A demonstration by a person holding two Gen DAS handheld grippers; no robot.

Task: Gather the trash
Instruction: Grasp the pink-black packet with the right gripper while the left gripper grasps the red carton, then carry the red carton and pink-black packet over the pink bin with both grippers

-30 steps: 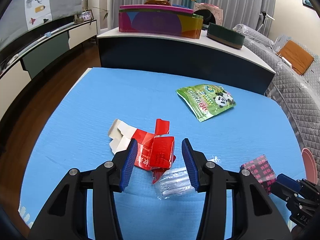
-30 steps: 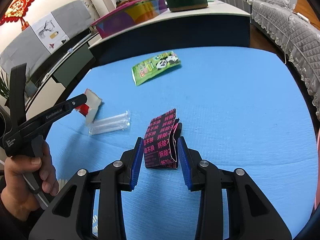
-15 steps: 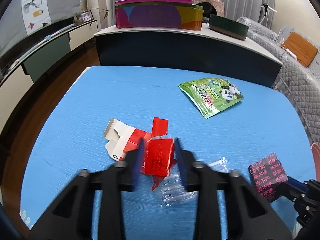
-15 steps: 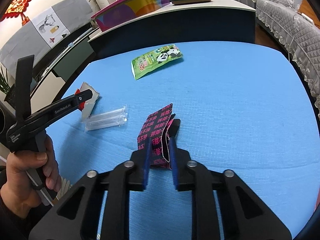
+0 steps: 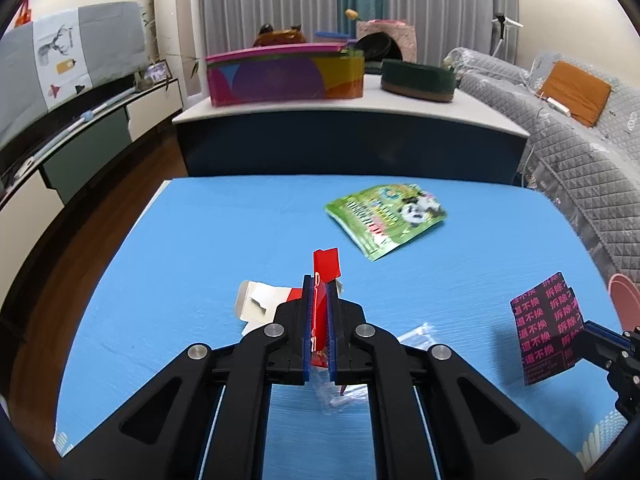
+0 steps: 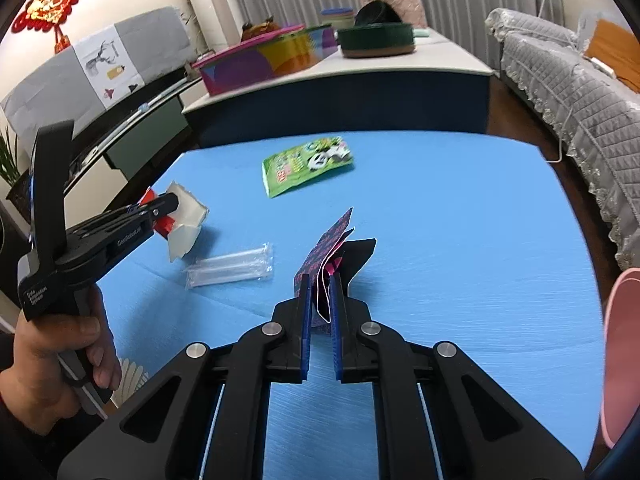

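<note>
Blue table [image 5: 200,240] with 2 pieces now off it, 2 left. Since 1 s ago both grippers went from apart around their pieces to clamped and lifted, so both grabs look done and the next step is probably carrying them to a bin.

Left gripper [image 5: 319,300] is closed tight on the red and white carton [image 5: 326,268], held above the table toward the left edge; white flaps hang to its left.

Right gripper [image 6: 320,300] is closed on the black and pink wrapper [image 6: 326,252], raised near the table's middle; in the left view the wrapper hangs clear of the surface by the right edge.

Left on the table: green panda pouch [image 5: 386,216] flat toward the far edge, and a clear plastic sleeve [image 6: 230,266] flat near the front, just right of the carton.

A pink rim [image 6: 620,352] shows at the table's right edge, maybe the bin, cannot tell.

Room: dark counter [image 5: 352,136] behind the far edge with a colourful box [image 5: 284,78] and green tin [image 5: 418,80], grey sofa [image 5: 580,160] right, curtains at the back.
</note>
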